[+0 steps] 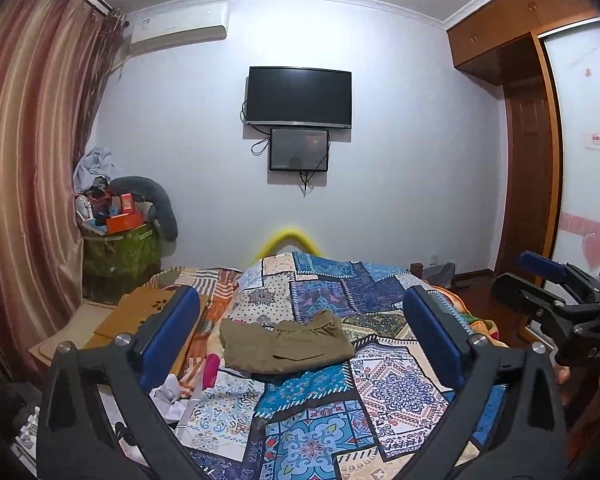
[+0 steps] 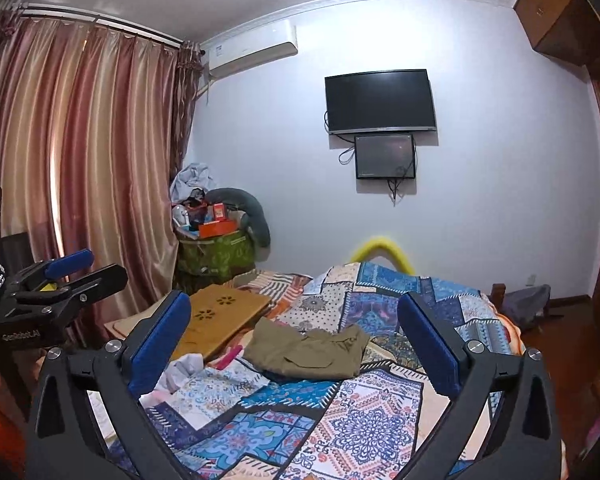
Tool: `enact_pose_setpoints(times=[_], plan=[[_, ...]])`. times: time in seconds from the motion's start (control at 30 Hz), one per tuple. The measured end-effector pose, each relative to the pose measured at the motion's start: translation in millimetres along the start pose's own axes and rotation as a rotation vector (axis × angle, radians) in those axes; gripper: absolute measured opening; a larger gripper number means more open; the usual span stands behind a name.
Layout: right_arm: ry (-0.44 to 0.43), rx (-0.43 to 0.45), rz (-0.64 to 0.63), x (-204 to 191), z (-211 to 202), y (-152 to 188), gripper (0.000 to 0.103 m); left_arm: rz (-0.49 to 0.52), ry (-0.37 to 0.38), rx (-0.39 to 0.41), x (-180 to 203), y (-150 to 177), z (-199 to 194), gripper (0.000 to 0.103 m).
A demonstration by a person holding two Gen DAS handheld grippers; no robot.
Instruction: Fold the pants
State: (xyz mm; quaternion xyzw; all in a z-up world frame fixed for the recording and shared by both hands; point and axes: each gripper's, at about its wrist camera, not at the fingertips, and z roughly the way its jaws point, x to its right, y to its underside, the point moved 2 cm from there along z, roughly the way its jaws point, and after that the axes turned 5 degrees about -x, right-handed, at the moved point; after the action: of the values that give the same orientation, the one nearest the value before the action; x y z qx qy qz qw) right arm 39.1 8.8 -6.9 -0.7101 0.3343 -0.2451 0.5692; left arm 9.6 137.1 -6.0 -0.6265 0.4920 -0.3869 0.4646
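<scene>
Olive-khaki pants (image 1: 286,344) lie folded into a compact bundle in the middle of the patchwork bedspread (image 1: 396,392); they also show in the right wrist view (image 2: 310,354). My left gripper (image 1: 300,320) is open and empty, held above the bed well short of the pants. My right gripper (image 2: 294,322) is open and empty, likewise raised and back from the pants. Each gripper shows at the side of the other's view: the right one (image 1: 540,276), the left one (image 2: 80,270).
A wooden lap desk (image 2: 220,316) lies on the bed's left side, with a pink item (image 2: 228,356) and white crumpled cloth (image 2: 180,372) near it. A cluttered green bin (image 2: 216,252) stands by the curtain. A wardrobe (image 1: 532,160) is at the right.
</scene>
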Motion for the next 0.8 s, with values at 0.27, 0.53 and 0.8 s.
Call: enact_pose_setpoints(times=[0.27,0.53,0.8], plan=[[0.012,-0.003,-0.001,-1.3,-2.6,0.8,0.103,0.001,0.008,-0.014,2.5,2.0,2.6,0.103],[0.017,-0.004,0.001,-0.6,-7.4,0.5,0.103,0.015,0.013,-0.016,3.8,1.4,1.9,0.103],[0.029,-0.001,0.0,0.6,-9.7,-2.3,0.103,0.023,0.018,-0.018,5.6,2.5,1.4,0.103]])
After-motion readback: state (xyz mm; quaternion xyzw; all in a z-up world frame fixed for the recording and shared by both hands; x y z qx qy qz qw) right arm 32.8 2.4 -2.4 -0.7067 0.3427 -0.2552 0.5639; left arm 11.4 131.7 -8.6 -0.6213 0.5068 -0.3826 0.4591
